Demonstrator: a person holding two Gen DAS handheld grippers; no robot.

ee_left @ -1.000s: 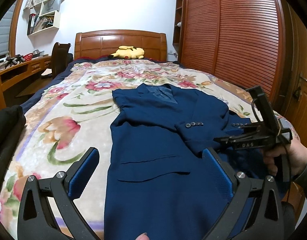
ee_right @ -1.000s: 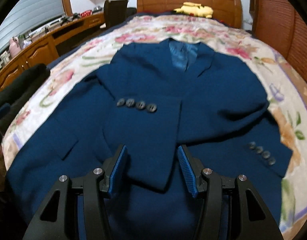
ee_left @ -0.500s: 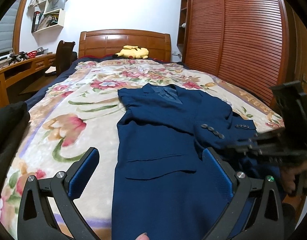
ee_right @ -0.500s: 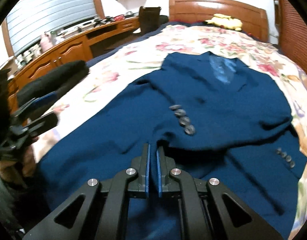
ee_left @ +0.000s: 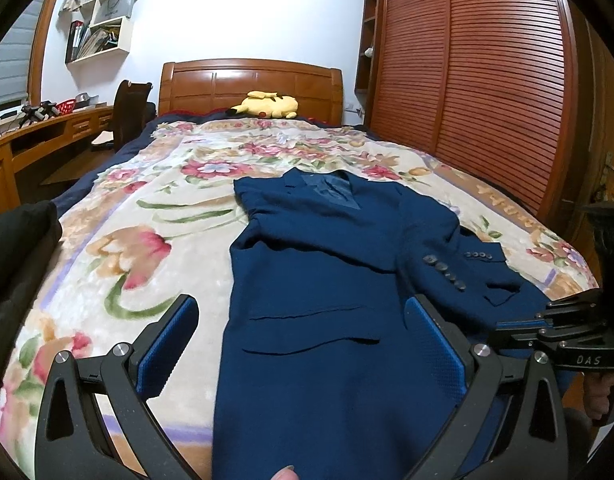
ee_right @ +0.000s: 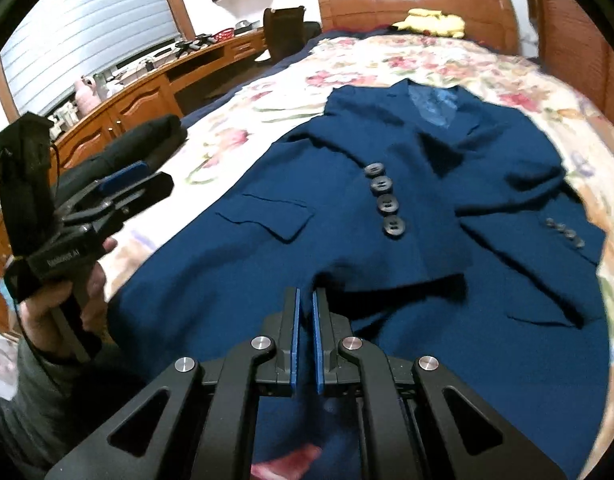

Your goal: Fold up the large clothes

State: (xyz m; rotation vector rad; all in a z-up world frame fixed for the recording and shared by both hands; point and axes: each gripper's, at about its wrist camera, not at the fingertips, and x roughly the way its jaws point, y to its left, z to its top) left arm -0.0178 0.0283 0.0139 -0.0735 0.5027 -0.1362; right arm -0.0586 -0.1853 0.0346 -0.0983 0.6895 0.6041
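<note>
Flowery bed blanket (ee_left: 119, 248) held the dark blue suit jacket (ee_left: 327, 280). My right gripper (ee_right: 305, 320) had just pinched its fingers nearly shut on nothing, after laying the sleeve across. My left gripper (ee_left: 303, 344) stayed wide.

open left claw (ee_left: 303, 344) above blue jacket (ee_left: 327, 280).

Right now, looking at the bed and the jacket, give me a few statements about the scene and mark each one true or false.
1. The blue jacket lies on the floral blanket. True.
2. The left tool is clamped shut. False: its fingers stand wide apart over the jacket.
3. A yellow plush toy sits by the headboard. True.
4. The right tool gapes wide. False: its pads are nearly together.
5. Both sleeves hang off the bed. False: they are folded across the jacket's front.
</note>
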